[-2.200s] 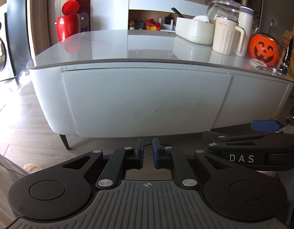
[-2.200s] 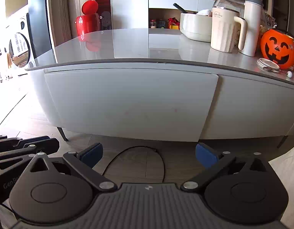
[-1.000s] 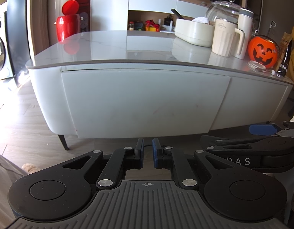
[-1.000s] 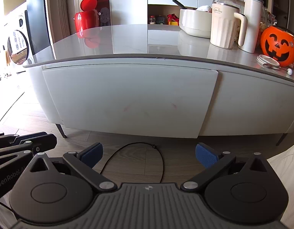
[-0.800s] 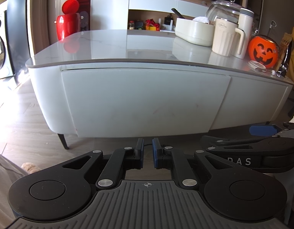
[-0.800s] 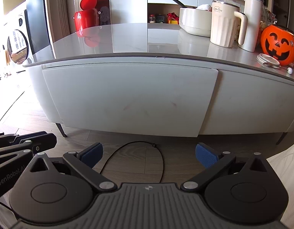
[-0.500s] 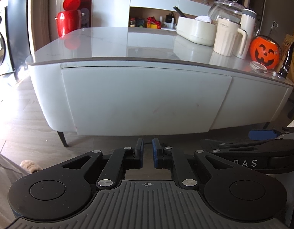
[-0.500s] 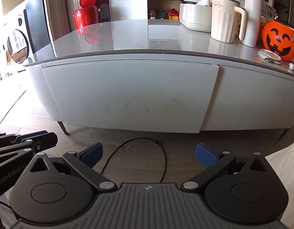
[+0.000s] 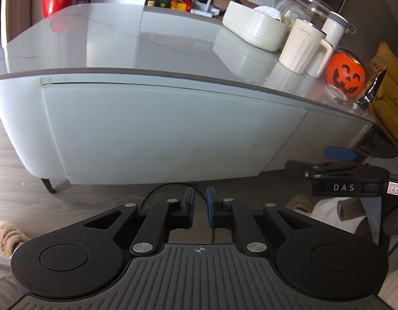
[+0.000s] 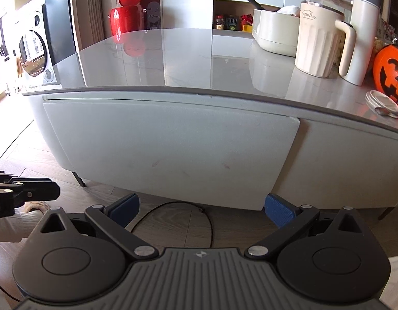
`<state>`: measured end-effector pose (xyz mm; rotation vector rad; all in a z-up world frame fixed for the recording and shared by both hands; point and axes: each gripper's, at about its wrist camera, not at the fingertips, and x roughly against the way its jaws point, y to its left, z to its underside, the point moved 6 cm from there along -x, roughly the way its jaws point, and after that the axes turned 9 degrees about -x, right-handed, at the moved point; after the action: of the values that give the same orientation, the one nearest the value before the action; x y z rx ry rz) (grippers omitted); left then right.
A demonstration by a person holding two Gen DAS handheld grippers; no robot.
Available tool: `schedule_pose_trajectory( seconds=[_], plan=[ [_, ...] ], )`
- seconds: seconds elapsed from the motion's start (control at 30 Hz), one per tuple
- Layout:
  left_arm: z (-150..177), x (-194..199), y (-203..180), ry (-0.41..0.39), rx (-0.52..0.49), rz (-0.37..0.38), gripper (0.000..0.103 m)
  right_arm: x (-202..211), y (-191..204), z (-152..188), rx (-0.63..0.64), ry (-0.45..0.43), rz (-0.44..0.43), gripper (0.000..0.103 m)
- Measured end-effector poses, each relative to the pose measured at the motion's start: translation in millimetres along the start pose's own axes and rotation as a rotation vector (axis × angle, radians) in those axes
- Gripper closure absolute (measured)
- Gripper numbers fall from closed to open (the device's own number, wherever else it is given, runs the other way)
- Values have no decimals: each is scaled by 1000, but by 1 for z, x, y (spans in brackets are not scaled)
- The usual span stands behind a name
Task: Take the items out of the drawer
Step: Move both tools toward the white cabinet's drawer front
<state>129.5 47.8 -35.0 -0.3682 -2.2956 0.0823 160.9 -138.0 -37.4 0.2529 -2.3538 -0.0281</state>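
A wide pale drawer front [image 9: 168, 129] [image 10: 173, 149] fills the side of a low table under a grey glossy top; it is closed and its contents are hidden. My left gripper [image 9: 199, 201] is shut, nothing between its blue pads, low in front of the drawer's lower edge. My right gripper [image 10: 201, 206] is open, empty, facing the same drawer front from a short distance. In the left wrist view the right gripper [image 9: 341, 165] shows at the right edge.
On the tabletop [image 10: 186, 59] stand a cream mug [image 10: 320, 41], a white tumbler [image 10: 364, 31], a cream dish [image 9: 253, 28], an orange pumpkin bucket [image 9: 344, 75] and a red canister [image 10: 125, 18]. A black cable [image 10: 188, 219] lies on the wood floor. A slippered foot [image 9: 5, 237] is at left.
Both grippers have moved closer to the table and higher, so the drawer front looks larger and more of the tabletop shows. Their states are unchanged.
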Motion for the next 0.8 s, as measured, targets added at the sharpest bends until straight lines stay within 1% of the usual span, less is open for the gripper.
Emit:
schedule_pose_trajectory(
  seconds=[0.03,0.07,0.1,0.17,0.2,0.23,0.3,0.33,0.37,0.43,0.47,0.53,0.6,0.7,0.8],
  plan=[
    [-7,2,11,-6,-19,2,91,-5,-6,-6,9,-3,9,0],
    [-14,7,22,-23,-48,-12,91,-10,-11,-13,22,-7,14,0],
    [-21,12,34,-47,-90,-38,91,-14,-17,-19,38,-11,19,0],
    [-35,24,63,-100,-169,-117,91,-23,-29,-32,83,-21,21,0],
    [-40,28,79,-117,-196,-154,91,-26,-34,-38,107,-30,21,0],
    [-44,30,95,-117,-204,-180,91,-30,-39,-43,127,-38,25,0],
    [-47,29,126,-86,-163,-207,90,-38,-49,-53,139,-44,22,0],
    [-47,27,142,-67,-110,-214,89,-42,-53,-57,132,-40,15,0],
    [-46,25,154,-65,-48,-218,89,-46,-57,-61,114,-33,7,0],
    [-41,25,174,-69,90,-198,89,-52,-65,-68,64,-21,-14,0],
    [-41,25,177,-73,133,-182,89,-54,-68,-69,35,-19,-18,0],
    [-43,26,177,-98,157,-150,89,-60,-76,-67,-13,5,-13,0],
    [-42,24,175,-95,145,-148,89,-65,-78,-65,-12,23,6,0],
    [-37,17,169,-62,134,-151,89,-68,-75,-62,26,16,30,0],
    [-40,14,159,-65,93,-159,89,-69,-73,-60,39,13,39,0]
  ],
)
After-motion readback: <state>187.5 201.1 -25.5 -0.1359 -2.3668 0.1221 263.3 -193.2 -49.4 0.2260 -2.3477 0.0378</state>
